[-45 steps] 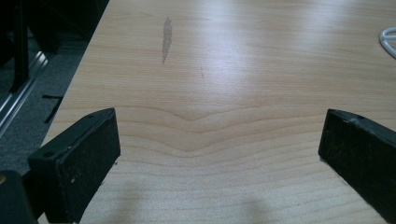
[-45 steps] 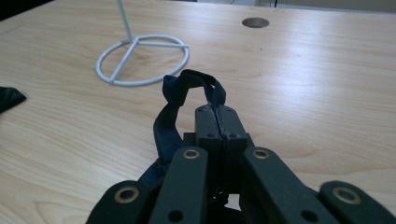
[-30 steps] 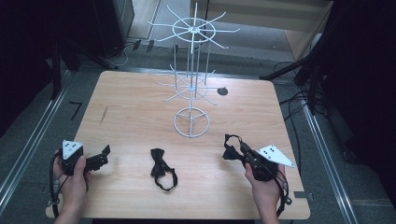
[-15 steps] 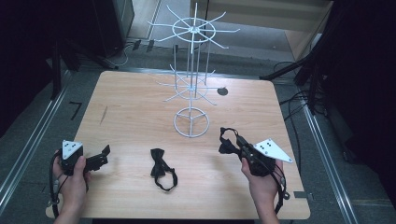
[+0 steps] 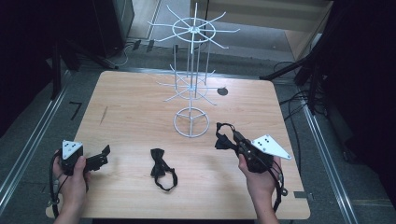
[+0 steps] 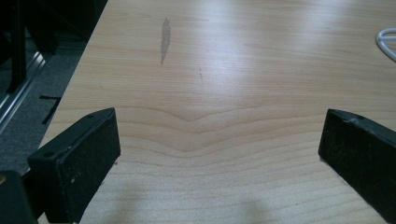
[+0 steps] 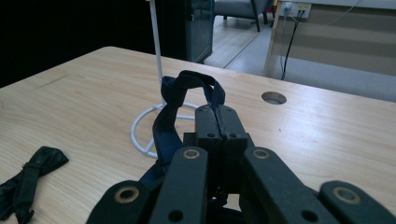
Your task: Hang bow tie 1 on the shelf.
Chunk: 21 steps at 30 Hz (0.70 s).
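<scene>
The wooden table (image 5: 140, 107) takes up the middle of the high view, with dark floor and cables around it. Near its far edge sits a round cable hole (image 5: 222, 91). On the table stands a white wire display rack (image 5: 191, 74), a tall pole with spoked tiers of hooks and a ring base (image 5: 191, 122) that rests a little past the table's middle.

At the near left a hand holds the left gripper (image 5: 100, 158) low over the wood, pointing toward the middle of the table. In the left gripper view its two black jaws stand wide apart with bare tabletop between them and nothing in their hold.

At the near right the other hand holds the right gripper (image 5: 229, 139) above the table, angled toward the rack's base and close to it without touching. Its jaws are pressed together on the strap of a dark bow tie (image 7: 180, 116); in the right gripper view the strap loops up over the jaw tips and the rest of it hangs down on the left of the jaws, off the wood.

A second black bow tie (image 5: 161, 170) lies flat on the table between the two grippers, nearer the front edge, its strap curled beside it, well apart from both pairs of jaws
</scene>
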Tool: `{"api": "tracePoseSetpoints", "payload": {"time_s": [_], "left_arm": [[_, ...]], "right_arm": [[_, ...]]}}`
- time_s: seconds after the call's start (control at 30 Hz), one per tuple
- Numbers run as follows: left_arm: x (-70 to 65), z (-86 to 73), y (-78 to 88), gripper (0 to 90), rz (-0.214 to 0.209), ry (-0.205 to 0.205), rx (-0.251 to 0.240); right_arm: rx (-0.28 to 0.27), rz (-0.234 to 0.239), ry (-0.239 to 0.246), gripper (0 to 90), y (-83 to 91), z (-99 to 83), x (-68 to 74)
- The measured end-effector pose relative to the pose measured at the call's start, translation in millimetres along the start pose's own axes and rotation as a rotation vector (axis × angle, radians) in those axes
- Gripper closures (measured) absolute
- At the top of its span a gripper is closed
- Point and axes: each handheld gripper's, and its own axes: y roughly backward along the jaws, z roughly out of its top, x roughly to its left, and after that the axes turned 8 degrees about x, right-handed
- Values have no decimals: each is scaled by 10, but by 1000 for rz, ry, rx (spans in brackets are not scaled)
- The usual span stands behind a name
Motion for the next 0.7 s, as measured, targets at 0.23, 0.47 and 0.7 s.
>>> {"api": "tracePoseSetpoints", "payload": {"time_s": [0.23,0.47,0.7], "left_arm": [[-1,-1,0,0,-1,-1,-1],[-1,-1,1,0,-2,-1,-1],[-1,-1,0,0,-3,-1,-1]], "right_arm": [[-17,7,10,900,-2,95,47],[-26,14,19,900,-1,157,72],[-34,18,25,900,8,217,98]]}}
